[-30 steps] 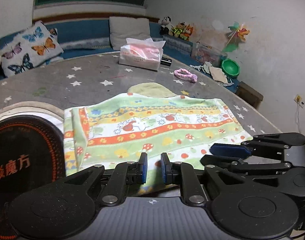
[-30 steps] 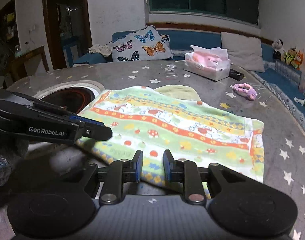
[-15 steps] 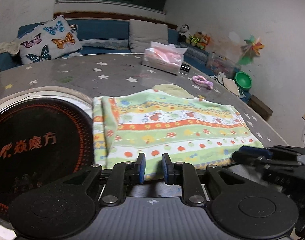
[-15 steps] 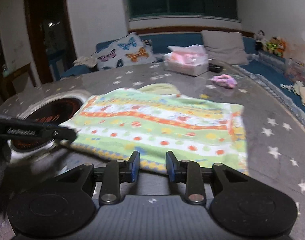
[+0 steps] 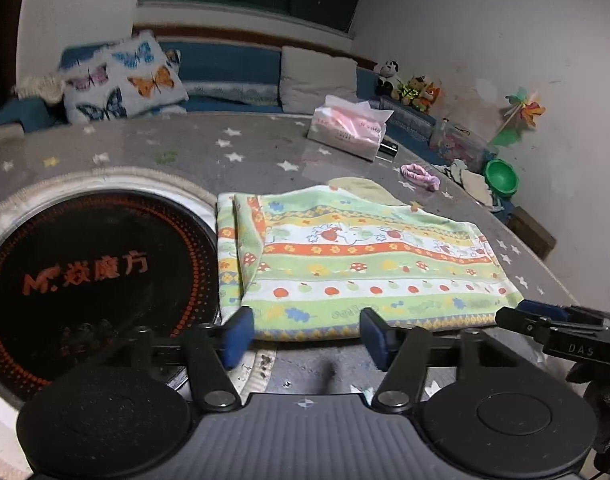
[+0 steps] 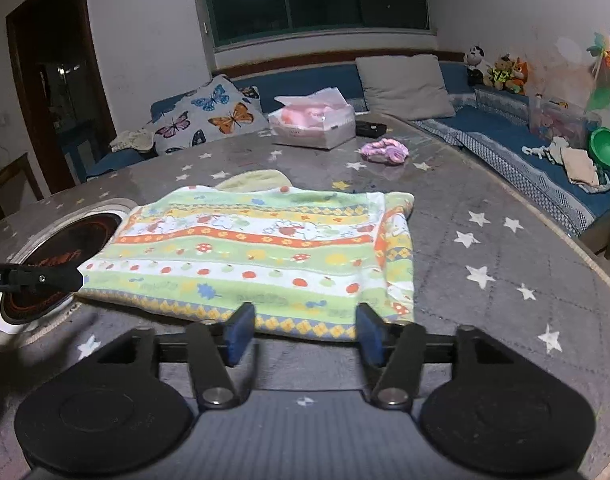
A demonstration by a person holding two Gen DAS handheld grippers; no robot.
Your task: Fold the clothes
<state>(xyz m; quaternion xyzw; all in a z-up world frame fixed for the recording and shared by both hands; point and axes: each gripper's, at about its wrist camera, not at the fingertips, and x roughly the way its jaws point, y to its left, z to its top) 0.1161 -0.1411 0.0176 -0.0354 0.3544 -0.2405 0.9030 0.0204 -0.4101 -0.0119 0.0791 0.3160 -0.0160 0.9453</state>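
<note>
Left wrist: cloth [image 5: 361, 264] lay flat on table [image 5: 233, 148], a doubled layer at one end | left gripper [image 5: 305, 336] and right gripper [image 6: 303, 334] both gaped empty just short of its near hem, likely lined up to pinch it.

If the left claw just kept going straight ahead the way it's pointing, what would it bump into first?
Most likely the near hem of the folded towel, which lies just past the open left claw. Depth is hard to judge, so it might instead skim over the cloth.

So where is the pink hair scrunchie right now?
The pink scrunchie lies on the star-patterned table, beyond the towel's far right corner, right of the tissue box.
</note>
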